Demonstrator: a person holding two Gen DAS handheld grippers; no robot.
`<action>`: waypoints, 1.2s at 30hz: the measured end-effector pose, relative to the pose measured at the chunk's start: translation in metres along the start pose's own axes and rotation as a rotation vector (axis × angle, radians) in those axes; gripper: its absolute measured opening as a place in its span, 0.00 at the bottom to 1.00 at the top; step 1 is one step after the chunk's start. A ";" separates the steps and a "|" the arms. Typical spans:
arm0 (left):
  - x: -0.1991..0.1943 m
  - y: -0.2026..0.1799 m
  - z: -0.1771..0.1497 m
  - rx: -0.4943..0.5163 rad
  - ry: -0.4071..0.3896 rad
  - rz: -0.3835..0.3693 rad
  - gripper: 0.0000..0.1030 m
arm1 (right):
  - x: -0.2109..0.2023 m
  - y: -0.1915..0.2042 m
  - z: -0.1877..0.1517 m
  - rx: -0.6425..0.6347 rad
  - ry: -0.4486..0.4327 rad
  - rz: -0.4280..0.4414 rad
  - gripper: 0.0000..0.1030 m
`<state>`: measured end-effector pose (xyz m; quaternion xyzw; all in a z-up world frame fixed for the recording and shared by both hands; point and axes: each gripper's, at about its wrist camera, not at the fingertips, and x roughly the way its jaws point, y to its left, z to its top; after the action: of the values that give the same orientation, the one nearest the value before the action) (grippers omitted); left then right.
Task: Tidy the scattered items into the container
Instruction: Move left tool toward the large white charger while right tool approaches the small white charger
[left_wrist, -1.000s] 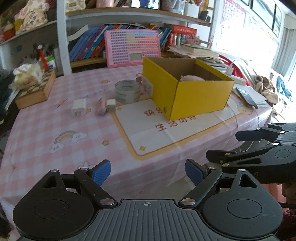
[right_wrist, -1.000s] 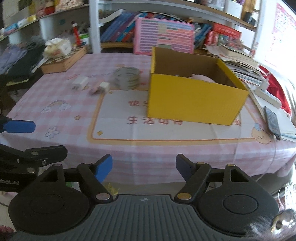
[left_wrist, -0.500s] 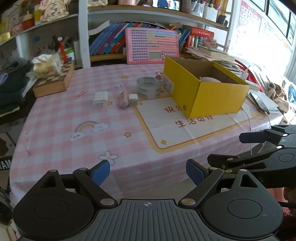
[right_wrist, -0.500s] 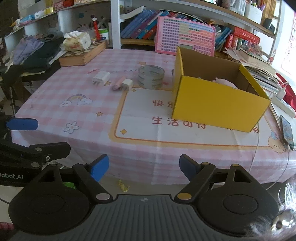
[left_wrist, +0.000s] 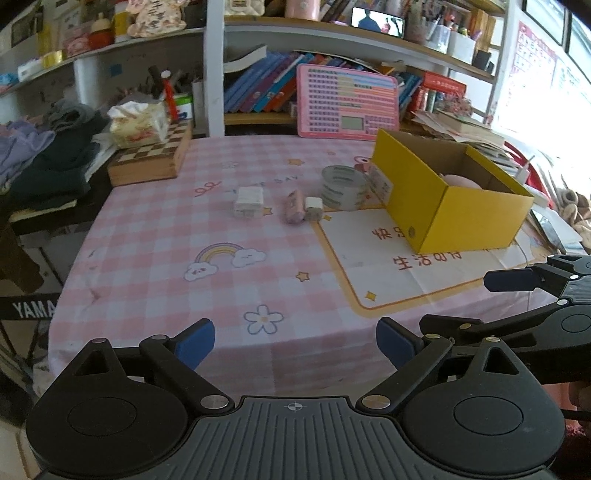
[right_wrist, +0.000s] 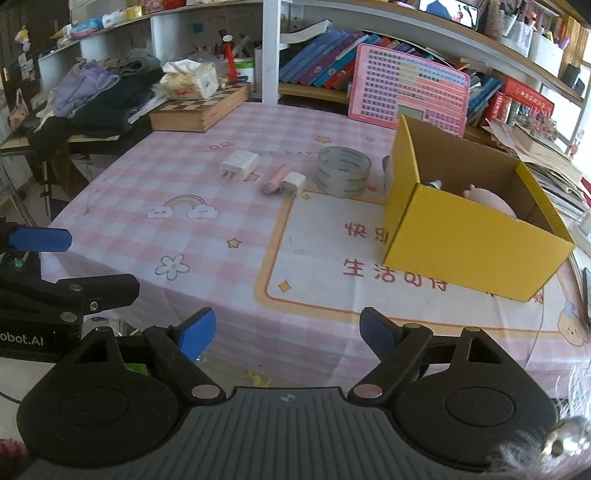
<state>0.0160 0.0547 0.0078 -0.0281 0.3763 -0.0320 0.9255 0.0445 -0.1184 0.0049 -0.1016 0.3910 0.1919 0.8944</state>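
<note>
- Four loose items lie on my worktop left of the yellow box: white charger, pink tube, small white plug, clear tape roll.
- My left gripper gapes wide, empty.
- My right gripper is opening, empty.

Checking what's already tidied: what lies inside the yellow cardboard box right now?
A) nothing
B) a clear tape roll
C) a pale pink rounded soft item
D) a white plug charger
C: a pale pink rounded soft item shows inside the yellow cardboard box; the tape and chargers lie outside.
</note>
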 end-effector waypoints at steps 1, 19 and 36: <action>0.001 0.001 0.000 -0.003 0.001 0.004 0.93 | 0.001 0.000 0.001 -0.001 0.000 0.003 0.83; 0.042 0.015 0.031 -0.032 0.015 0.031 0.94 | 0.045 -0.014 0.039 -0.034 0.007 0.027 0.83; 0.099 0.034 0.078 -0.005 0.032 0.077 0.93 | 0.108 -0.023 0.085 -0.067 0.019 0.041 0.82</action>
<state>0.1427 0.0824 -0.0075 -0.0153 0.3919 0.0039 0.9199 0.1775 -0.0825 -0.0173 -0.1252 0.3950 0.2223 0.8825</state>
